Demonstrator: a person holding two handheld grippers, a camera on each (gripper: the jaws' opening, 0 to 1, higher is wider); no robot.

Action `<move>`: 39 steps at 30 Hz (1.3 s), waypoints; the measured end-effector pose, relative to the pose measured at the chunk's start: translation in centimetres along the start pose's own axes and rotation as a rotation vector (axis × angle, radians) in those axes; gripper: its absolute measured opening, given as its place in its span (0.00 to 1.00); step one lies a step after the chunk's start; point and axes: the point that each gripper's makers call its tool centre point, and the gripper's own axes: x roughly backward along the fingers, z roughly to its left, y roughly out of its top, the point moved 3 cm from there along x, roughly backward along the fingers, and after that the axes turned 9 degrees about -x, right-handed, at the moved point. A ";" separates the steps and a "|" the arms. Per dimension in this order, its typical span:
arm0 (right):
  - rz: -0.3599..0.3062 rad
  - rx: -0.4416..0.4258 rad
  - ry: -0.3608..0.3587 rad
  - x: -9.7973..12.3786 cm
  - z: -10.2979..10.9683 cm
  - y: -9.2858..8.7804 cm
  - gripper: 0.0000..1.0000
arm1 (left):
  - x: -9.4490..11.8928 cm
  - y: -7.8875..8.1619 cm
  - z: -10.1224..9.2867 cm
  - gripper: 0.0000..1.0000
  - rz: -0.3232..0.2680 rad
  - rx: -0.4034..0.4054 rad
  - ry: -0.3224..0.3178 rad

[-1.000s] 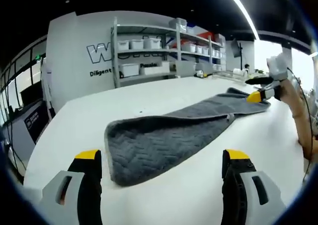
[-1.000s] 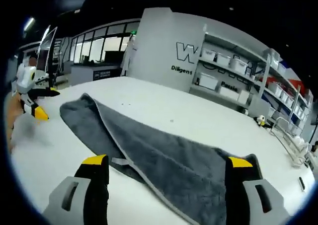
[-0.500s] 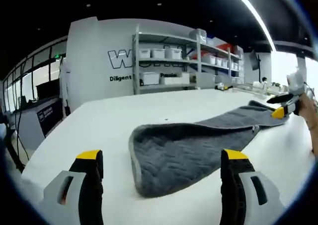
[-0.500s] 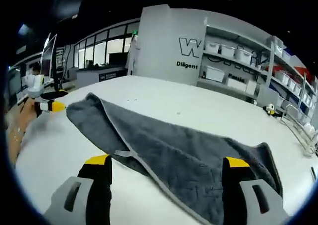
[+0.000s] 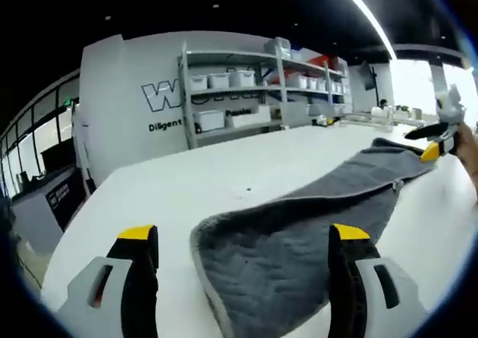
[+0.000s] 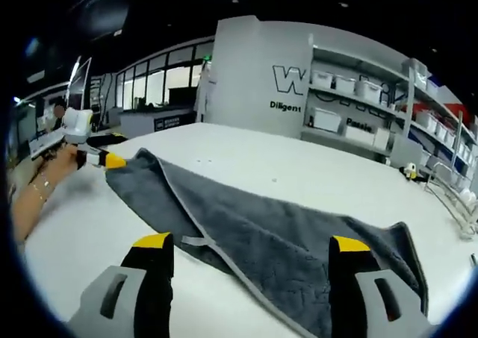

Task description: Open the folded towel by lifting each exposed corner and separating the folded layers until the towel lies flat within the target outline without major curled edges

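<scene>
Grey towel (image 5: 299,241) folded lengthwise on white table (image 5: 194,181), both grippers' fingers spread

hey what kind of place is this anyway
Likely a lab or workshop: metal shelves of white bins, big wall lettering, and a large white table.

Each camera sits low over the white tabletop (image 5: 224,181), one at each end of the grey towel (image 5: 299,241), close to it. Both face the far shelving (image 6: 358,114), sharing towel, tabletop and shelves; each sees the other claw.
</scene>
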 end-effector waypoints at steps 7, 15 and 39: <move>-0.043 0.025 0.030 0.7 1.4 0.7 0.85 | -1.9 -0.2 0.7 0.91 -0.008 -0.003 -0.042; -0.036 0.011 0.022 0.6 0.5 0.6 0.84 | -3.6 -1.5 1.8 0.67 -0.019 0.021 -0.081; -0.024 -0.045 0.002 0.6 -0.6 0.4 0.80 | 0.4 1.1 -2.4 0.09 -0.071 -0.143 -0.127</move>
